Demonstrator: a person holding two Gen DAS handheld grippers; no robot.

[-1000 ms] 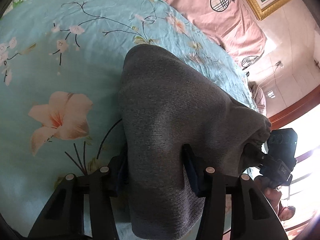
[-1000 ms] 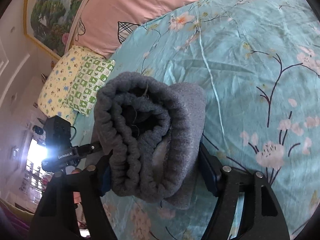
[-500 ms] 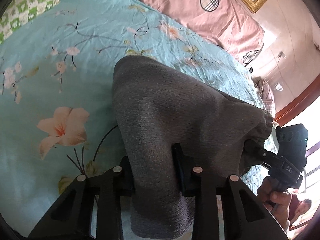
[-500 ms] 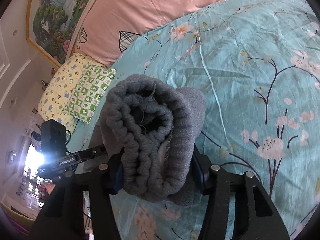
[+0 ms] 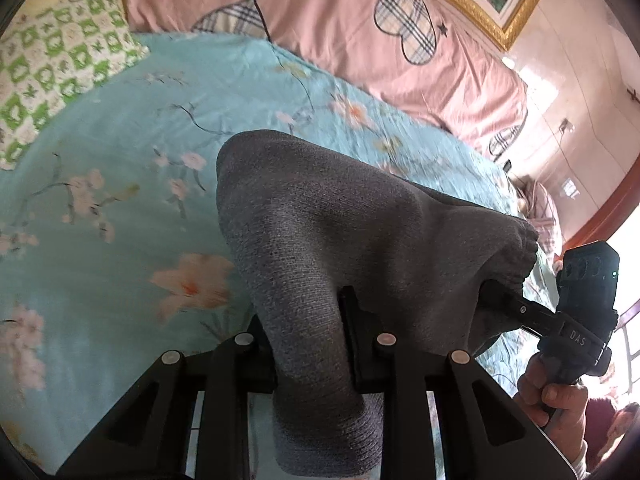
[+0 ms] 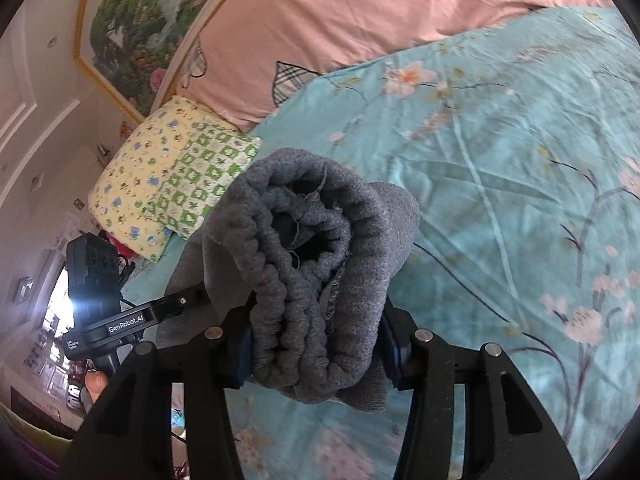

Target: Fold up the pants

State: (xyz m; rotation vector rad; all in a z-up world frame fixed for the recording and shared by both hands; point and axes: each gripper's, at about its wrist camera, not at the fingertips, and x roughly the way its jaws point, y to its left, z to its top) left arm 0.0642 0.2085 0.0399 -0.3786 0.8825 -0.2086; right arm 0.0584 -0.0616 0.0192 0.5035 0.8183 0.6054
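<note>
The grey knit pants (image 5: 320, 236) are folded into a thick bundle and held between both grippers above the turquoise floral bedsheet (image 5: 120, 160). My left gripper (image 5: 308, 332) is shut on one end of the bundle, cloth hanging down between its black fingers. My right gripper (image 6: 316, 344) is shut on the other end, where the gathered elastic waistband (image 6: 296, 232) shows rolled up. The right gripper also shows in the left wrist view (image 5: 576, 320), and the left gripper in the right wrist view (image 6: 120, 316).
A pink quilt with plaid hearts (image 5: 360, 32) lies along the head of the bed. A yellow and green patterned pillow (image 6: 172, 184) sits beside it. A gold-framed picture (image 6: 132, 24) hangs on the wall. A bright window (image 5: 628, 280) is at the side.
Both grippers have lifted and tilted up with the pants bundle, so more of the pink quilt, pillow and wall shows. The jaws have closed tighter on the cloth.
</note>
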